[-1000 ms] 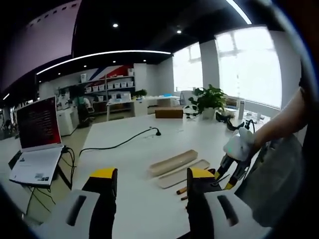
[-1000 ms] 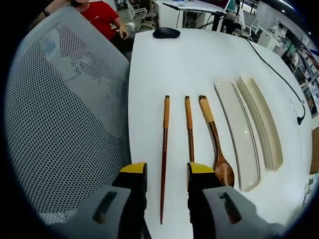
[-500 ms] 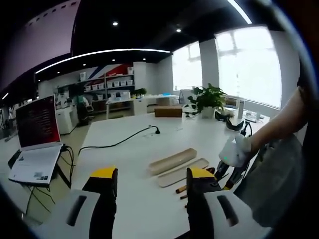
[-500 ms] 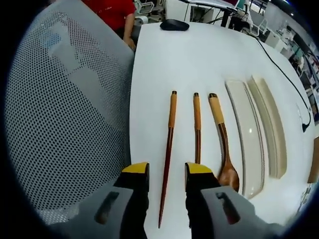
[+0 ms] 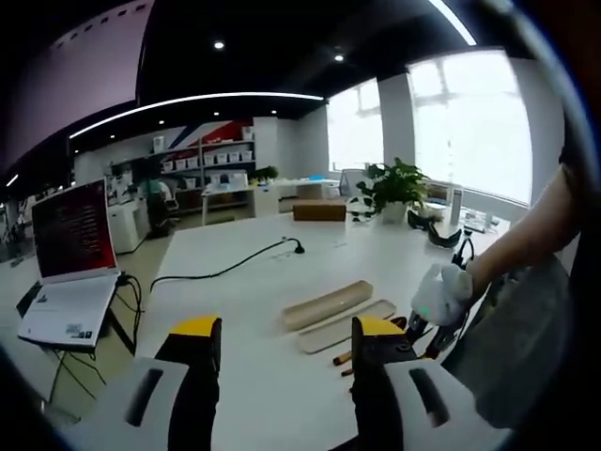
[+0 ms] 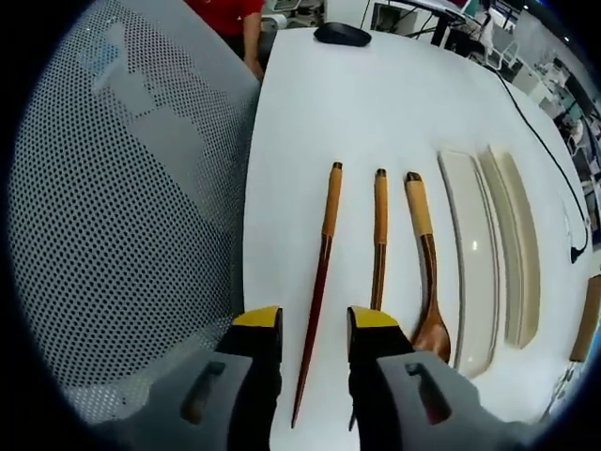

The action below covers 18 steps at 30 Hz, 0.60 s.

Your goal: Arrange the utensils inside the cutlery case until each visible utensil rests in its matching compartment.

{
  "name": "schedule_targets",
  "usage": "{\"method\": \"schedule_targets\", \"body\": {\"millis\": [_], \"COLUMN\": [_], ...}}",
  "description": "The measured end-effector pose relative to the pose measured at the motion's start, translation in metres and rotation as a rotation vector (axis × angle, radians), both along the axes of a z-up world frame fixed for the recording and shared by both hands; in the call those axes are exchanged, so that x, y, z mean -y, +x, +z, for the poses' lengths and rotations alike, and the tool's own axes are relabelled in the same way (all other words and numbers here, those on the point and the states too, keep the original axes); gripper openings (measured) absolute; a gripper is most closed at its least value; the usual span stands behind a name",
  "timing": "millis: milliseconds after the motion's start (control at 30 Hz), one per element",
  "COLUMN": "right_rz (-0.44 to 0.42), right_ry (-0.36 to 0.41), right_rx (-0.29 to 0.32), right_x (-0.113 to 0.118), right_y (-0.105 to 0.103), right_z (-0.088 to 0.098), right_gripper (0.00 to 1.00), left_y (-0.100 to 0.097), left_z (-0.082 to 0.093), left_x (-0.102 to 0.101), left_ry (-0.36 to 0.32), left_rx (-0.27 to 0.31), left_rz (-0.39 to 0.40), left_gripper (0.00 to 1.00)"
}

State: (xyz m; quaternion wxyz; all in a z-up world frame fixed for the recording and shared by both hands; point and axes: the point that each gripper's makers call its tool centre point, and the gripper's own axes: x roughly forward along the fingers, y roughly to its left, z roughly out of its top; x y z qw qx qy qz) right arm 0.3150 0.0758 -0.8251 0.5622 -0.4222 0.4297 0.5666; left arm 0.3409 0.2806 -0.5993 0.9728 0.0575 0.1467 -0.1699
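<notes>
Lower centre of right gripper view: your right claw (image 6: 314,324) gapes astride one chopstick (image 6: 319,272) on the bench (image 6: 376,103). Likely light, stiff, slippery; grip mid-shaft. Left claw (image 5: 282,334) apart, empty.

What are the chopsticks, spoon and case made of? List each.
Chopsticks: apparently dark wood with lighter tan handles, matte grain look.
Spoon: likely the same wood, its bowl glossy as if lacquered.
Case: smooth cream tray with a highlight, perhaps plastic or wheat-fibre composite; unclear.
</notes>
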Motion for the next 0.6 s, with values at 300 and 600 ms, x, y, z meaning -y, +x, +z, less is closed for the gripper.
{"method": "schedule_targets", "body": {"millis": [300,600], "right_rz": [0.008,0.020], "right_ry": [-0.023,-0.050], "right_rx": [0.014,0.021], "right_x": [0.0046,0.0084], "right_y": [0.0003,-0.0022], "right_z": [-0.0023,-0.0067], "right_gripper": [0.25,0.26], "left_y": [-0.0001,-0.0004], "left_z": [0.0003,0.0008], "left_x": [-0.0003,-0.0007], "left_ry": [0.001,-0.001], "left_rx": [0.003,0.005], "left_rz": [0.001,0.005], "left_gripper": [0.57,0.57]}}
